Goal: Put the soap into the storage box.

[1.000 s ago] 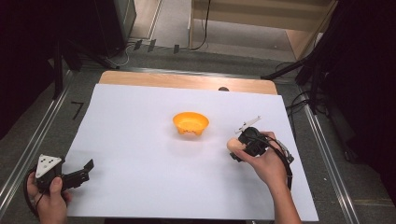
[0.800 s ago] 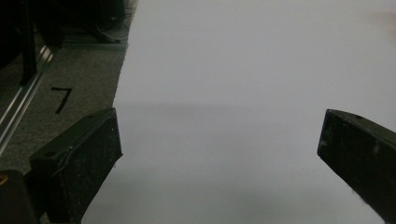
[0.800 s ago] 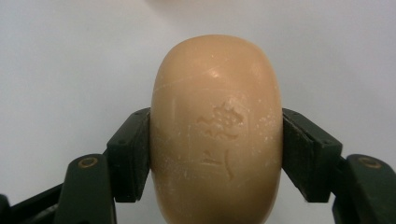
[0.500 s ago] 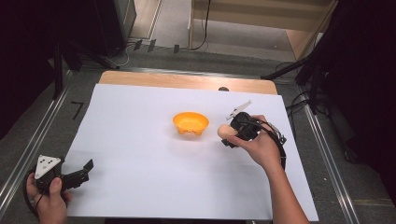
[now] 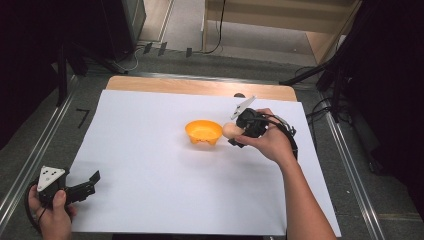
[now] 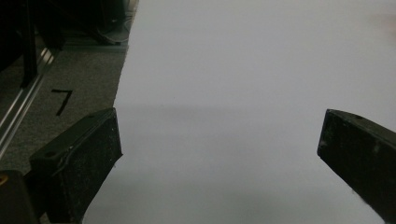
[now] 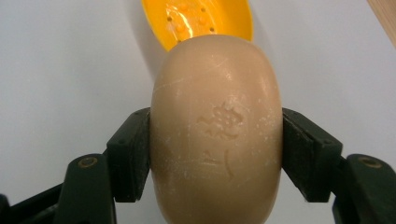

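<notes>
right gripper point(image 5: 234, 134) clamped on tan soap bar point(image 7: 217, 130), just at 3 o'clock of the orange dish point(image 5: 203, 132), nothing between them. left gripper point(image 5: 89, 184) at 7 o'clock on white sheet point(image 5: 150, 165), jaws wide, empty.

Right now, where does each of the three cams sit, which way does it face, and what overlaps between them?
High view: above the person's side, looking forward and down on the white sheet; both forearms, left gripper and right gripper enter from below.
Left gripper view: rides the left gripper, facing along bare sheet; its open jaws rise from the bottom.
Right gripper view: rides the right gripper, facing the orange dish; jaws clamp a tan soap bar.
Shared: high and right gripper views both show soap bar and dish.
</notes>
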### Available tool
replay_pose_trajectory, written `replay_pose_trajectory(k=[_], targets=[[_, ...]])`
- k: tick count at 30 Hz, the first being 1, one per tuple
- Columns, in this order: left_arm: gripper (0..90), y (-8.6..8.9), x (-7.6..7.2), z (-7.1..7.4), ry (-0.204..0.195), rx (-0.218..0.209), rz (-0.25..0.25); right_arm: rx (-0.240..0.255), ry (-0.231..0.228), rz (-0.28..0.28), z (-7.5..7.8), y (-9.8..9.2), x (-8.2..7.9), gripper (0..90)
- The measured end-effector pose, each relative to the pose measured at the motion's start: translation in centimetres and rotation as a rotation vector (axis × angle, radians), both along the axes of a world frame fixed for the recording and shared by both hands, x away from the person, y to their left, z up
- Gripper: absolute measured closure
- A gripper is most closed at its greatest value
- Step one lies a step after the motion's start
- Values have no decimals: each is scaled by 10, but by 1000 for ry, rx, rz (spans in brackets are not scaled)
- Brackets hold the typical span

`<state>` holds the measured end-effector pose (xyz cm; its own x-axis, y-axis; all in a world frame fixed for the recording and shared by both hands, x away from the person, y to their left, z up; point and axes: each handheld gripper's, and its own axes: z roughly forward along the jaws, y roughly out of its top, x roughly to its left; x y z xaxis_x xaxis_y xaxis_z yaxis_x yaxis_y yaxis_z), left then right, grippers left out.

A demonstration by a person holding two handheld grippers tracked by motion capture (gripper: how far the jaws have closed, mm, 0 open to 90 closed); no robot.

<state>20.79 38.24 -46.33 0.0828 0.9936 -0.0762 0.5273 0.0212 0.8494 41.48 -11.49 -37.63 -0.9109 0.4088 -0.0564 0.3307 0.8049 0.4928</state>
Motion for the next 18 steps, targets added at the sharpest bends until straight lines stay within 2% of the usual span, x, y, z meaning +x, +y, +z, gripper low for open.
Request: replay_pose_trajectory(k=[8,13,18], targets=[[0,0,0,0,-1,-5,0,-35,-15,88,4,26,13,329],[1,0,0,0,0,-7,0,-36,-21,131,4,37,18,329],[0,1,0,0,1,-7,-1,-34,-49,192,4,50,23,329]])
